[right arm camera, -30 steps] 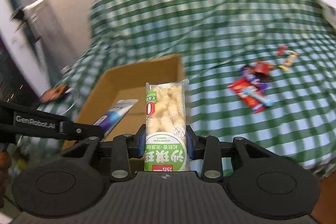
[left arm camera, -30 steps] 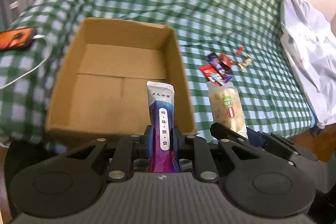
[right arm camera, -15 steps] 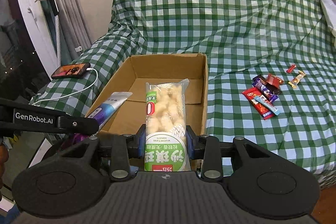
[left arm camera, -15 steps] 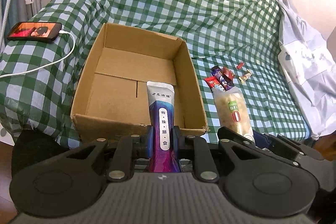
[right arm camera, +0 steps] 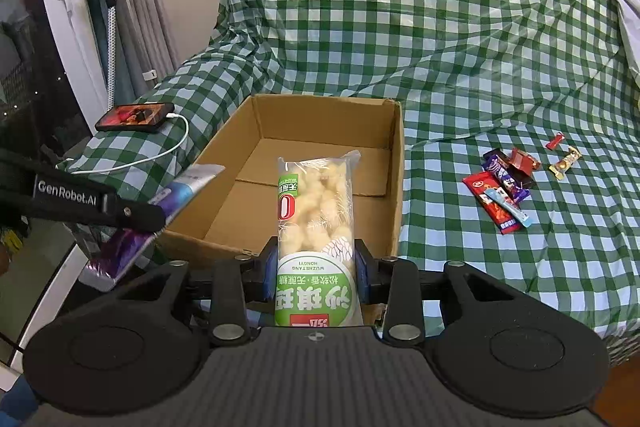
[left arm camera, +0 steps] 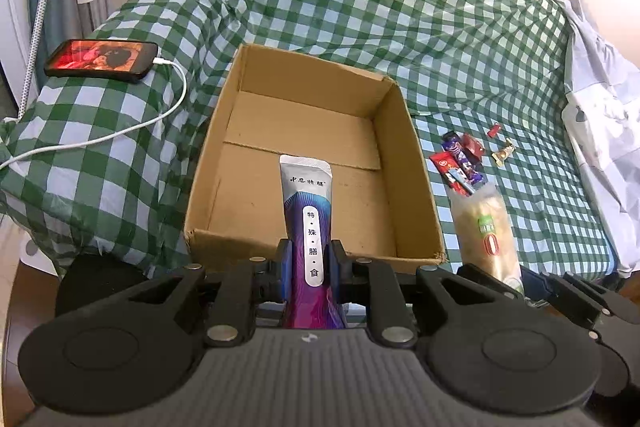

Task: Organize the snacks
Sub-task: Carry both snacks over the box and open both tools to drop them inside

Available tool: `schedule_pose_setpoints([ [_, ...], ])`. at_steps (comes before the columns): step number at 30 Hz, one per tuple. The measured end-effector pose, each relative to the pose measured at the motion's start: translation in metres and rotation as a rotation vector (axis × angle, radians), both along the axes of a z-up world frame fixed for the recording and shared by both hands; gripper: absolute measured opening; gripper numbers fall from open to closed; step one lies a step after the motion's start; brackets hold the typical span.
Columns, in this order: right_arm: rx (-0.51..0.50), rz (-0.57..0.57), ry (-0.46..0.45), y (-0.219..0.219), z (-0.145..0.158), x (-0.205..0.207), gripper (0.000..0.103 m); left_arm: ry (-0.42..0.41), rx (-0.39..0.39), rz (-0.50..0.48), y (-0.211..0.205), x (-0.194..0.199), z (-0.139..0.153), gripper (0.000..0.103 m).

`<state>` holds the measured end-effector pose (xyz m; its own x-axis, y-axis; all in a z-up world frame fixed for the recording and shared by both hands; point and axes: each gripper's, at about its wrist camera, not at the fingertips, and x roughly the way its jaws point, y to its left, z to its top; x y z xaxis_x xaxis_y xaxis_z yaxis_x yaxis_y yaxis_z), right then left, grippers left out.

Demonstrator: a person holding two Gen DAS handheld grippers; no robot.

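Observation:
My left gripper (left arm camera: 310, 259) is shut on a silver and purple snack pouch (left arm camera: 307, 203), whose top reaches over the near wall of an open cardboard box (left arm camera: 420, 187). My right gripper (right arm camera: 315, 265) is shut on a clear and green pack of puffed snacks (right arm camera: 314, 203), held just before the same cardboard box (right arm camera: 398, 179). In the right wrist view the left gripper's finger (right arm camera: 132, 213) and its pouch (right arm camera: 188, 187) show at the left. The puffed pack (left arm camera: 486, 223) appears at the right of the left wrist view. The box's floor is bare.
Small wrapped candies and bars (right arm camera: 508, 187) lie in a loose pile on the green checked cover (right arm camera: 440, 47) right of the box. A phone (left arm camera: 102, 61) on a white cable rests on the covered armrest at left. White cloth (left arm camera: 604, 115) lies at far right.
Both views have pulled back and steadied, so the box sits lower and farther. Both grippers keep their packs; the right one has rolled upright.

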<state>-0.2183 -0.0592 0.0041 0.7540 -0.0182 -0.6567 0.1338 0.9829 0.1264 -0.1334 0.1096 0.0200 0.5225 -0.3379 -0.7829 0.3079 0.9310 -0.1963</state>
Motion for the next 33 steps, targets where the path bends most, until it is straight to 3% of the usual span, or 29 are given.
schedule_pose_setpoints([
  [22, 0.003, 0.011, 0.069, -0.01, -0.016, 0.029, 0.038, 0.052, 0.013, -0.002, -0.005, 0.038, -0.017, 0.02],
  [33, 0.023, 0.018, 0.087, -0.018, -0.025, 0.063, 0.038, 0.059, 0.083, 0.009, -0.017, 0.075, -0.028, 0.02],
])
